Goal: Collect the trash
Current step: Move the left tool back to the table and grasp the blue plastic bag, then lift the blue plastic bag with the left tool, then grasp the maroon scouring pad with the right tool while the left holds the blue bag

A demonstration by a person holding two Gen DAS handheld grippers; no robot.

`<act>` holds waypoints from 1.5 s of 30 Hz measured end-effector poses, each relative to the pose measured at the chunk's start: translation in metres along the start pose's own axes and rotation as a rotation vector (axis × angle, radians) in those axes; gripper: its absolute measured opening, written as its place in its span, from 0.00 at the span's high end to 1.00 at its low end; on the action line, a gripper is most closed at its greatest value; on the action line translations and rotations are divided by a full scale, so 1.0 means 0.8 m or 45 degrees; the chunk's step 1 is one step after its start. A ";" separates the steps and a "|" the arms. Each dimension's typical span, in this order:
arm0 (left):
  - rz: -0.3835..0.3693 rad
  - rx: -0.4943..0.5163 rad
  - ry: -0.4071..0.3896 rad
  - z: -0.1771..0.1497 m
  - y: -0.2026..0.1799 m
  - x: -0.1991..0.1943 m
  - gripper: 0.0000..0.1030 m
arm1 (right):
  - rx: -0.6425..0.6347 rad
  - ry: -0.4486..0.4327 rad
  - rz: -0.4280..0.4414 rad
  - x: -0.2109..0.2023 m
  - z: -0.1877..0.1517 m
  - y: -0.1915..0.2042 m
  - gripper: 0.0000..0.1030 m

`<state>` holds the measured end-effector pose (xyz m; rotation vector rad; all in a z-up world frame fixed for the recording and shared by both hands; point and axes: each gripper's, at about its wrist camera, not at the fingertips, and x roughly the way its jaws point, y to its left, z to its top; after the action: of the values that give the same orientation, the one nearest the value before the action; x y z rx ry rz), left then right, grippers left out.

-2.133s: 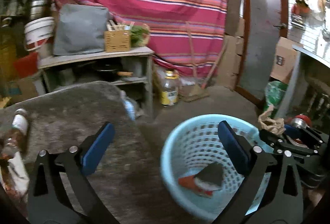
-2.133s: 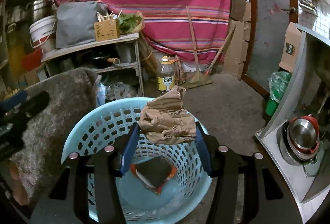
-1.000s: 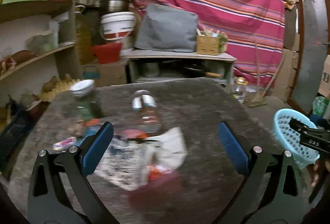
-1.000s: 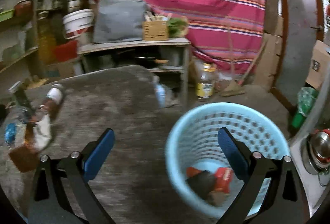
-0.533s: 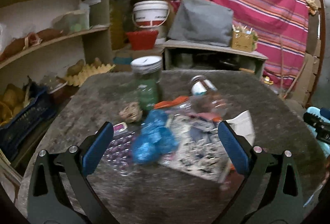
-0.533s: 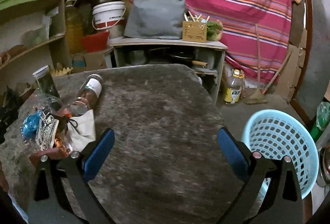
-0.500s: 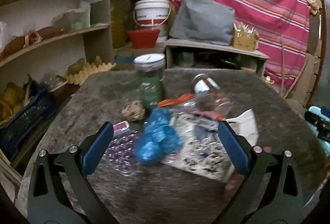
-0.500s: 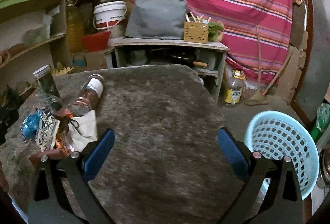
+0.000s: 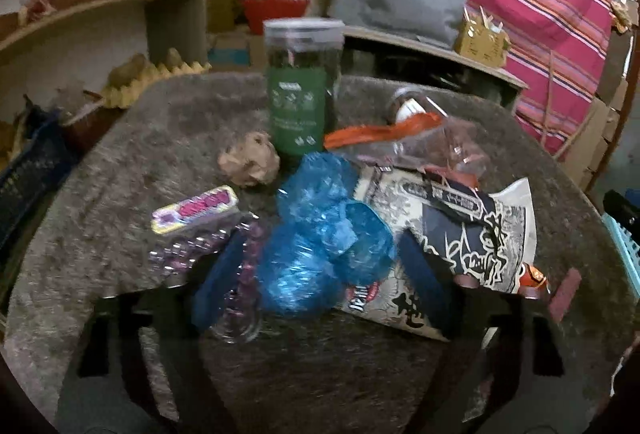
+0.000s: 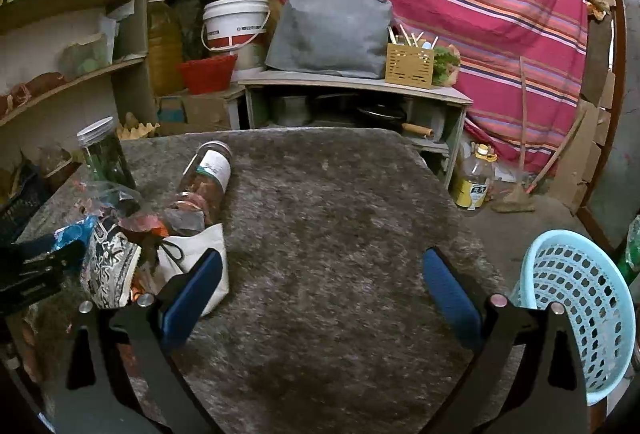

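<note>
Closing your left gripper point(image 9: 320, 274) on the blue plastic wad point(image 9: 324, 238), jaws either side but not yet pressing, right gripper point(image 10: 324, 298) jaws apart and empty, you have most trash left on the bench point(image 10: 340, 202), well apart from the basket point(image 10: 580, 298).

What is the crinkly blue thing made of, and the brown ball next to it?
The blue thing looks like thin plastic film: shiny, see-through, crumpled into folds. The brown ball seems to be scrunched paper: dull, tan, creased, though the blur leaves that unsure.
</note>
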<state>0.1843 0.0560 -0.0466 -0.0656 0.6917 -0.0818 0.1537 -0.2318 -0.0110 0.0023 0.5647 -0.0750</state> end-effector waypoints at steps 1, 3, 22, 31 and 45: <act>-0.012 0.003 0.017 0.000 -0.001 0.003 0.43 | -0.009 0.002 -0.001 0.001 0.000 0.003 0.05; -0.021 -0.003 0.017 0.000 0.000 0.004 0.48 | -0.027 0.005 0.000 0.002 -0.002 0.010 0.05; 0.048 0.068 -0.164 -0.001 0.015 -0.079 0.69 | -0.092 -0.043 0.043 -0.021 -0.007 0.047 0.05; 0.099 0.045 -0.193 -0.013 0.059 -0.112 0.69 | -0.114 -0.038 0.053 -0.030 -0.010 0.066 0.05; 0.156 -0.096 -0.178 -0.034 0.128 -0.121 0.69 | -0.238 0.072 0.198 -0.037 -0.055 0.139 0.04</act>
<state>0.0979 0.1664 -0.0151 -0.1002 0.5576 0.0657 0.1129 -0.1174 -0.0343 -0.1337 0.6248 0.1293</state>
